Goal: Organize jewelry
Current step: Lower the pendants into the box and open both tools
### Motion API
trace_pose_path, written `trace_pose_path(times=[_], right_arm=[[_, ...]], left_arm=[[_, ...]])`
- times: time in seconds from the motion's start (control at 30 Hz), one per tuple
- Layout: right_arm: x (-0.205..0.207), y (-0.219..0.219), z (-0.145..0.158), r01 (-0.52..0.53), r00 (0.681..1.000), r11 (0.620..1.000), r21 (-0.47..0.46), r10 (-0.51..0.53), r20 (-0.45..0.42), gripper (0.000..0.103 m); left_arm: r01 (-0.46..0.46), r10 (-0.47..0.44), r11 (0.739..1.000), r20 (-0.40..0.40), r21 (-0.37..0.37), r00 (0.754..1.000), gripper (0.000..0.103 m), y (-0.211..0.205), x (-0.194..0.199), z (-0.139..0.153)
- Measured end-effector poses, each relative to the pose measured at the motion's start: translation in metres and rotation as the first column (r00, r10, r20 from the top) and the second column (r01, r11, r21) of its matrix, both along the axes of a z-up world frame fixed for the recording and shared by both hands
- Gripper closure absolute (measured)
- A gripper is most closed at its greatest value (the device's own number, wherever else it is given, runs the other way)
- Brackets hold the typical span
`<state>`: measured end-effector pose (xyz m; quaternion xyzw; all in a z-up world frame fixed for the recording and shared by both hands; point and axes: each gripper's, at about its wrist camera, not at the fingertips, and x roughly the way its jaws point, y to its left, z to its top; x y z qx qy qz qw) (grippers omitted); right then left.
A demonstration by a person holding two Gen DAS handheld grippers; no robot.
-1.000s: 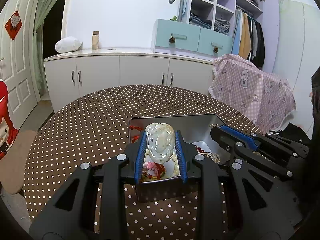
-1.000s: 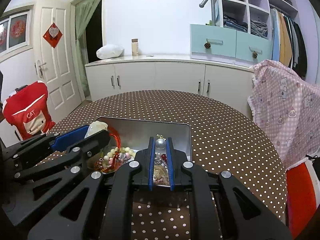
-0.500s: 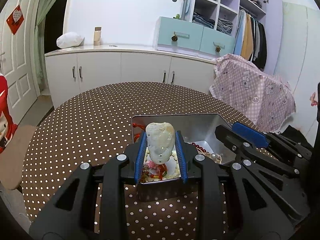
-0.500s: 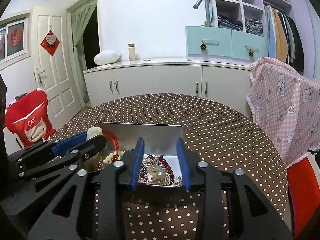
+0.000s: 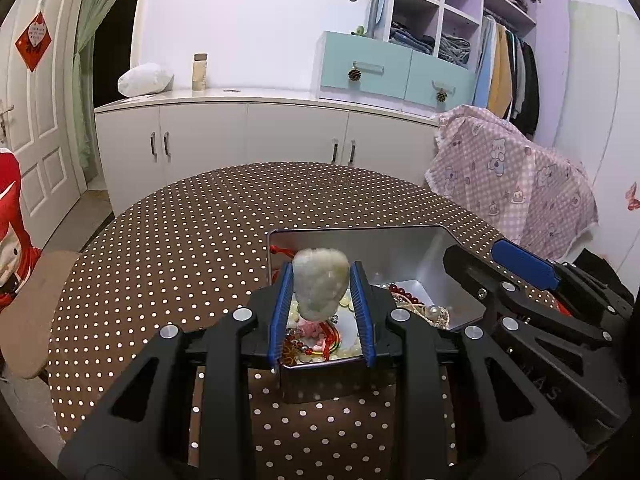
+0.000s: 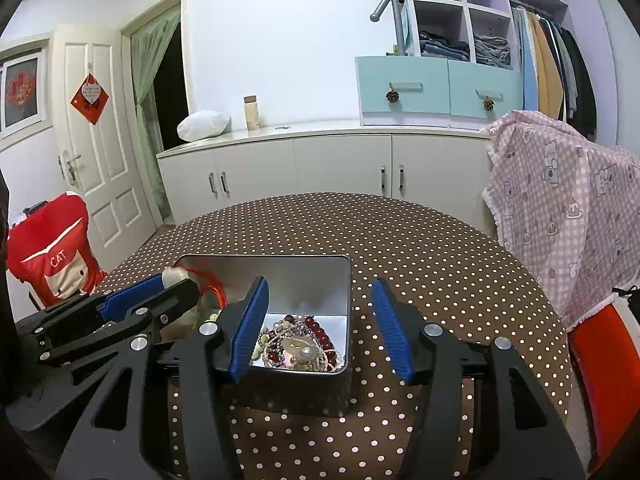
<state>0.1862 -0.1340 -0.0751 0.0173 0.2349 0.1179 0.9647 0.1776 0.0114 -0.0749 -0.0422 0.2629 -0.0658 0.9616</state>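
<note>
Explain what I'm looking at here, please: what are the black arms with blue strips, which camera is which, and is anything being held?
These are two hand-held grippers, each with a fisheye camera looking along its fingers. In the left wrist view, the left gripper is shut on a pale carved pendant above a metal tin on the polka-dot table; the black arm at the right is the other gripper. In the right wrist view, the right gripper is open and empty, its fingers straddling the tin's right wall above a tangle of beads and pearls. The left gripper shows at that view's left side.
</note>
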Motion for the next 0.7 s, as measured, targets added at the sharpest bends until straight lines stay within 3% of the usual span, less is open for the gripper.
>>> trace_pose_path(times=[0.37,0.7], right_arm=[[-0.0011,-0.0011,-0.0005,0.015,1.0,1.0,0.0,-0.015,0.008,0.048],[0.0006,-0.0088,0.0002,0.018,1.0,0.999,0.034,-0.018,0.001,0.045]], left_arm=[[-0.014,0.014,1.0,0.01,0.008,1.0,0.072,-0.0002,-0.001,0.0006],[-0.027,0.027,1.0,0.01,0.003,1.0,0.061,0.0009,-0.0019,0.0019]])
